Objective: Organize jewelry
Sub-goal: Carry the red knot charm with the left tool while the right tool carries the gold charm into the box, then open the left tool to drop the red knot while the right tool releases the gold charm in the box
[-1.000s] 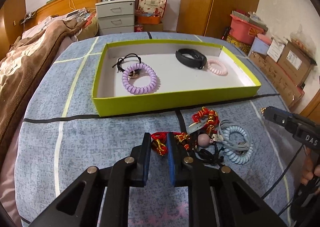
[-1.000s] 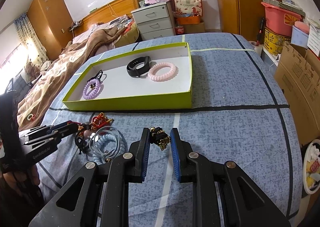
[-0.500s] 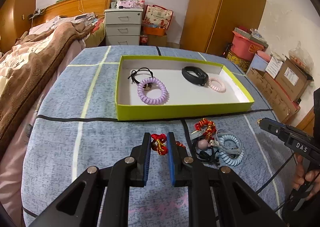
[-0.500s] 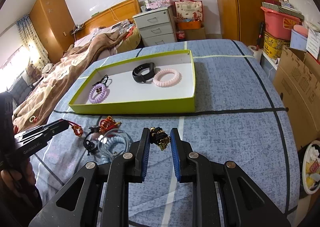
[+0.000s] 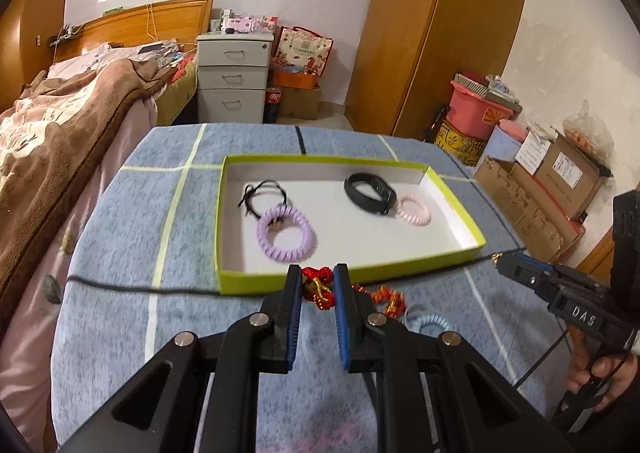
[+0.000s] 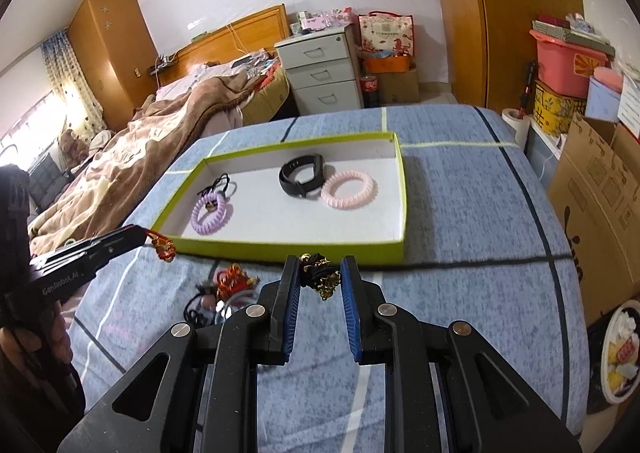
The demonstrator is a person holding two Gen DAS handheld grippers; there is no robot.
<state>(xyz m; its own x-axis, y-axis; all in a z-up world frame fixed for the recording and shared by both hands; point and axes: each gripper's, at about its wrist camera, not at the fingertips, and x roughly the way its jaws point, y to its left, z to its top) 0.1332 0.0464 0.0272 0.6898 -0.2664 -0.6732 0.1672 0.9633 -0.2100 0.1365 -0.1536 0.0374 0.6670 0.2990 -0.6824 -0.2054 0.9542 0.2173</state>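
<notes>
Above the blue quilt (image 6: 460, 213), both grippers are gripping jewelry — the left gripper (image 5: 317, 281) pinching a red-and-gold knotted bracelet (image 5: 318, 287), the right gripper (image 6: 320, 279) pinching a black-and-gold bracelet (image 6: 320, 277) — each hanging just short of the green tray (image 6: 280, 247), near its front wall.

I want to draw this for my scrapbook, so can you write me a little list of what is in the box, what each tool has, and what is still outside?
box: green tray with white floor
in box: purple coil band, black cord, black wristband, pink coil band
left tool: holds red and gold bracelet
right tool: holds black and gold bracelet
still outside: blue coil band, red charm on blue cloth
</notes>
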